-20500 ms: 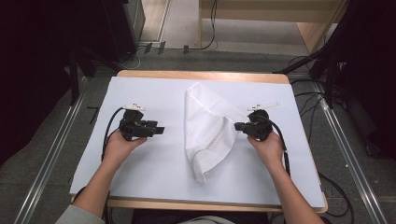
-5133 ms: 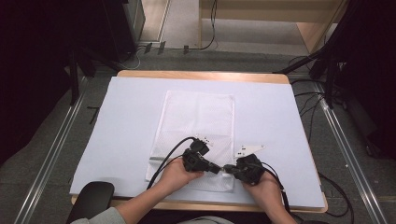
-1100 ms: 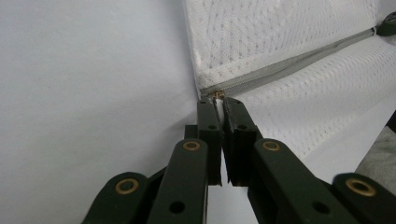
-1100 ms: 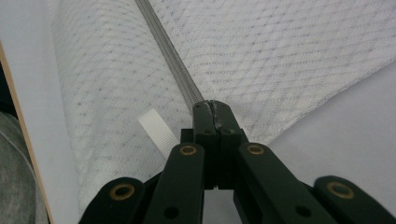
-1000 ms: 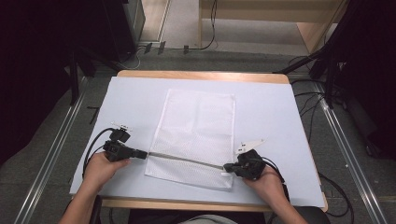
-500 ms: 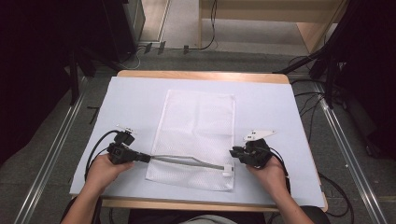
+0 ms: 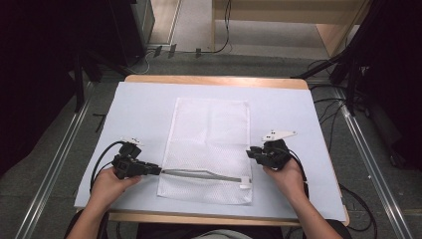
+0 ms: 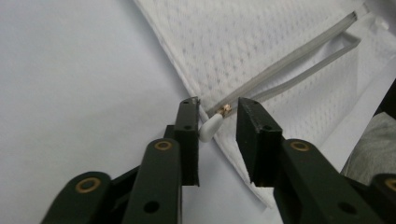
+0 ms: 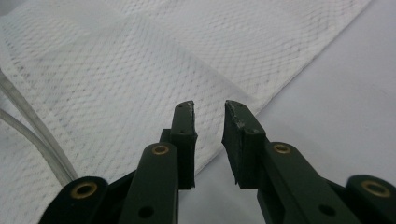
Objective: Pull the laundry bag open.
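A white mesh bag (image 7: 209,144) lies flat on the table, its grey zipper (image 7: 199,174) running across the near end and gaping apart. My left gripper (image 7: 157,170) sits at the zipper's left end. Its jaws have just been opening and stand open (image 8: 217,105), with the white zipper pull (image 8: 210,128) loose between them, leaning on the left pad. My right gripper (image 7: 251,153) hovers at the bag's right edge. Its jaws (image 9: 208,109) have also just been opening and hold nothing, with the mesh bag (image 9: 140,70) below them.
A pale sheet (image 7: 139,109) covers the wooden table (image 7: 214,79). Cables (image 7: 99,164) trail from both grippers toward the near edge. Metal rails (image 7: 54,164) and dark equipment flank the table. A person's forearms come in from the bottom.
Both grippers have let go: the left one's jaws opened off the zipper pull, the right one released the zipper's right end and moved farther away along the bag's edge. The taut zipper has sagged.
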Demonstrator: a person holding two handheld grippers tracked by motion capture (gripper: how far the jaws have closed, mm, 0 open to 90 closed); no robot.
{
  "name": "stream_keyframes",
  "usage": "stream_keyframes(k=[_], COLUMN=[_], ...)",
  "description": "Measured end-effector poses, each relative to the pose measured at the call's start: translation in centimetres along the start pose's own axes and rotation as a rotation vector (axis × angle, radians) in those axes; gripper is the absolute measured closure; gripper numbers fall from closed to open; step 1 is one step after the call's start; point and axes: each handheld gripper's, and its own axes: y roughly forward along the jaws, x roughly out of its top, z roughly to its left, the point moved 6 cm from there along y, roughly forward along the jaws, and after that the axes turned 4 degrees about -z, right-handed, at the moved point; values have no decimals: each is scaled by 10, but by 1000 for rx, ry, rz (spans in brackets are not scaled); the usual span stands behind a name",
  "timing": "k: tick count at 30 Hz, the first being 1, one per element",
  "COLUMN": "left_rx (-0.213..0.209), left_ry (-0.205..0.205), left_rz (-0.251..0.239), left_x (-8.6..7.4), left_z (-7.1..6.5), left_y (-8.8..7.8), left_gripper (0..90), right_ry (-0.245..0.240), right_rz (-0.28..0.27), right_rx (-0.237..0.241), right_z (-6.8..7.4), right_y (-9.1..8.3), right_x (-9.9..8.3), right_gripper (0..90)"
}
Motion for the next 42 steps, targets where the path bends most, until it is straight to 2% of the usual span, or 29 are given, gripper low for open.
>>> stream_keyframes(k=[4,6,12,16,18,22,27,30,34,42], left_rx=[26,36,116,135,158,182,206,206,208,206], left_ry=[17,9,28,43,54,61,43,42,32,38], left_rz=[-89,-120,-153,-177,-194,-226,-232,-233,-230,-214], left_x=[7,9,13,15,18,22,21,21,20,22], left_z=[4,7,18,22,25,33,42,44,45,45], left_y=[-6,-9,-16,-19,-20,-24,-27,-28,-28,-26], left_gripper=[608,566,491,460,448,412,393,388,381,372], right_ry=[22,29,15,15,4,19,48,61,68,69], right_rz=[-18,-24,-34,-54,-72,-95,-103,-100,-94,-85], right_rx=[6,17,28,31,28,28,15,5,0,2], right_z=[-1,-1,0,-1,-3,-9,-20,-24,-25,-24], right_y=[-4,-6,-9,-17,-22,-29,-32,-32,-32,-31], right_x=[2,2,2,1,1,0,-3,-4,-6,-7], right_gripper=[740,728,675,613,589,550,517,507,502,479])
